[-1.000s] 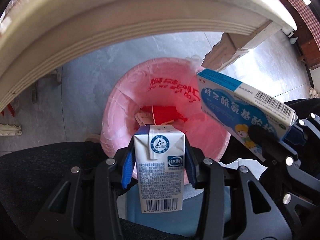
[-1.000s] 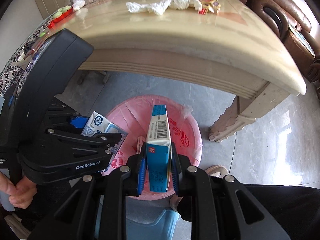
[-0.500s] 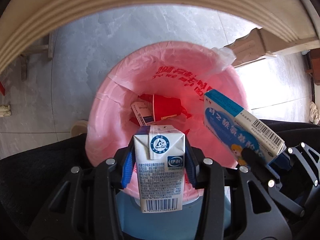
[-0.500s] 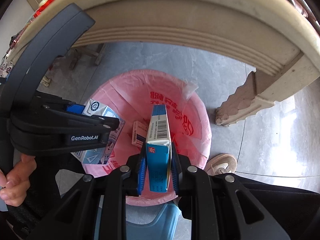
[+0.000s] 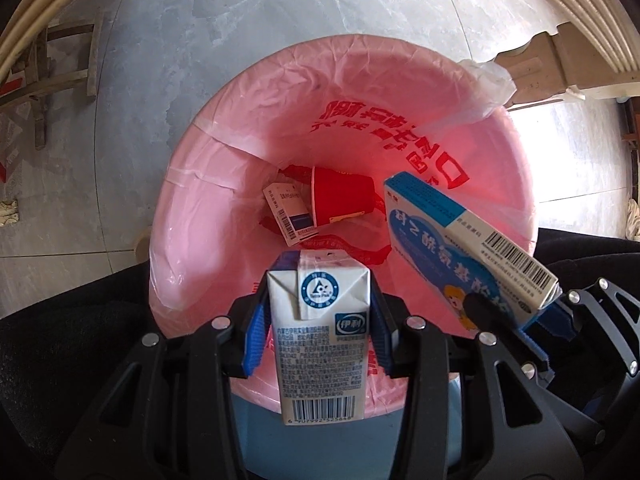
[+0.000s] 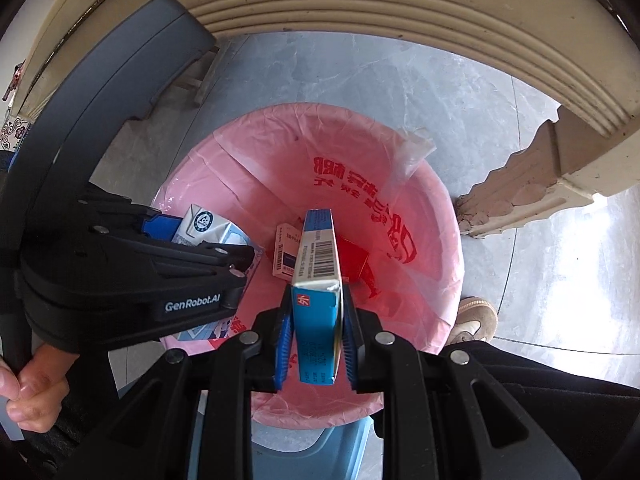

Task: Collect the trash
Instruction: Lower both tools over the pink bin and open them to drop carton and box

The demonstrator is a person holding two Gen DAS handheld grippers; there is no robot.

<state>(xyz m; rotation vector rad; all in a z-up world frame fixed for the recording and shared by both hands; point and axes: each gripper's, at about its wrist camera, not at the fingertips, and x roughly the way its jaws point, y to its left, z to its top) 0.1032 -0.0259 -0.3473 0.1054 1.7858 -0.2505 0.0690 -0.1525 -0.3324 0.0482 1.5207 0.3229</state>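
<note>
White milk carton with a blue round logo (image 5: 318, 332) pinched upright in the left gripper (image 5: 318, 334), blue pads pressed on both its sides, held over the near rim of the pink-lined waste bin (image 5: 192, 216). Blue-and-white cardboard medicine box (image 6: 318, 280) clamped edge-on in the right gripper (image 6: 316, 344), also above the bin mouth, just beside the carton. At the bin's bottom: a red paper cup (image 5: 340, 202) and a small white box (image 5: 290, 214), touching. Beige table edge (image 6: 400, 8) overhead.

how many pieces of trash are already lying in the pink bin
2 that show: a red paper cup on its side at the bottom of the pink bin, and a small white box against the cup's left. More may be hidden beneath them.
</note>
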